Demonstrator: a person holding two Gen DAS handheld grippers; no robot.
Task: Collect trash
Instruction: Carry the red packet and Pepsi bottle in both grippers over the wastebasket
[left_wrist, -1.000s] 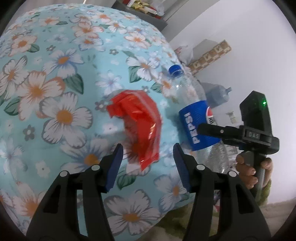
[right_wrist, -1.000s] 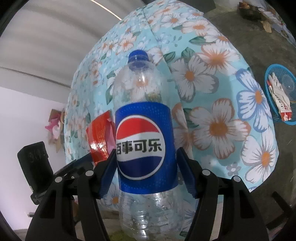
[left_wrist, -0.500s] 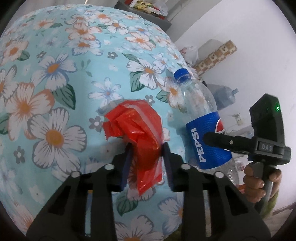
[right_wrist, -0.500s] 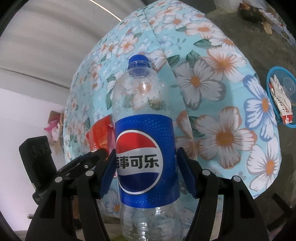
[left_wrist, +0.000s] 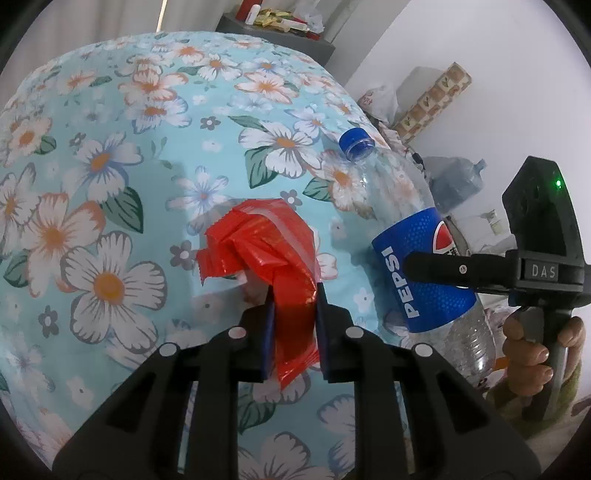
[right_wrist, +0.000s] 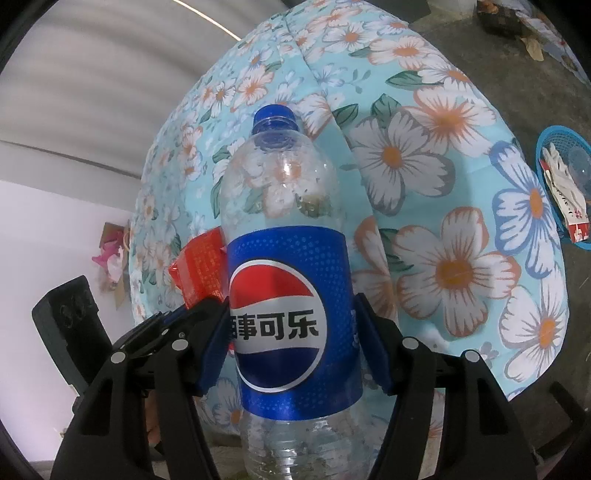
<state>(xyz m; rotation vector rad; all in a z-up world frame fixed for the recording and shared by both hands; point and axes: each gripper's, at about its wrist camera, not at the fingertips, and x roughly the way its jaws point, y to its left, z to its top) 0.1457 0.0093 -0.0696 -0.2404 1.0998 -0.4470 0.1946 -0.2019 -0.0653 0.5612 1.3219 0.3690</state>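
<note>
The left gripper (left_wrist: 293, 325) is pinching its two blue pads nearly together on the lower tail of a crumpled red wrapper (left_wrist: 266, 254), which is bunching up ahead of the fingers and rising clear of the flowered sheet (left_wrist: 110, 184) beyond it. The wrapper is looking thin, feather-light and crinkly; it is folding wherever it is squeezed, so the hold on a gathered bunch of film, rather than on a single loose edge, seems the safer one, since slick foil could slide out of a shallow pinch.

The right gripper (right_wrist: 291, 339) is sitting off to the left gripper's right side, its jaws spread wide and pressing on both sides of the blue label of a clear plastic bottle (right_wrist: 284, 206). The bottle is standing up out of the fingers with its blue cap (right_wrist: 275, 118) farthest away. It is appearing empty, so it should be light, but the walls are thin and smooth and would likely dent or slip under a hard squeeze; the labelled middle, where the body is widest and the paper gives some grip, is a sensible place to hold.

Far out to the right gripper's right, on the dark floor, a blue basket (right_wrist: 545, 147) is holding other scraps, probably the drop-off point.
</note>
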